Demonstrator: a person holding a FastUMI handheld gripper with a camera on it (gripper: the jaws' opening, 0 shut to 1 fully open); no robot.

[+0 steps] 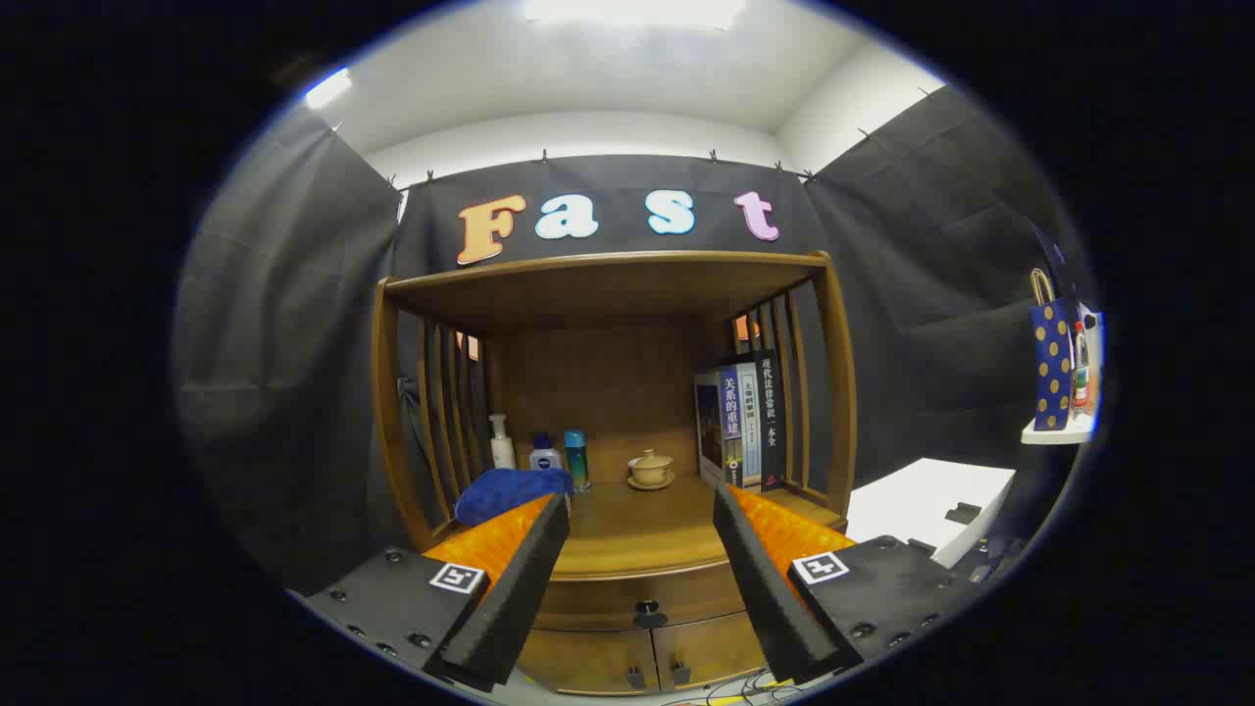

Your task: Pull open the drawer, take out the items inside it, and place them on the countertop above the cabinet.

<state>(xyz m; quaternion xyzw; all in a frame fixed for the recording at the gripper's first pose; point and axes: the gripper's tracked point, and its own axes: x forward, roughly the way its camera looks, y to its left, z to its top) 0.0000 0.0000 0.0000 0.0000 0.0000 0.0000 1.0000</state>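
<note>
- Below the bench (627, 549) of the wooden cabinet (608, 294), between the spread fingers, the drawer (642, 596) sits closed, its dark knob (647, 616) centred on the front.
- The gripper (639, 579) holds nothing, its fingers wide apart.
- On the bench: a blue cloth (510, 492), bottles (542, 453), a lidded cup (651, 469), books (742, 424).
- The drawer's contents are hidden; the fingers cover its ends.

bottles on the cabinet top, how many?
3, in a row at the back left behind the blue cloth: white pump bottle, dark-capped bottle, teal bottle. The cloth may hide more.
</note>
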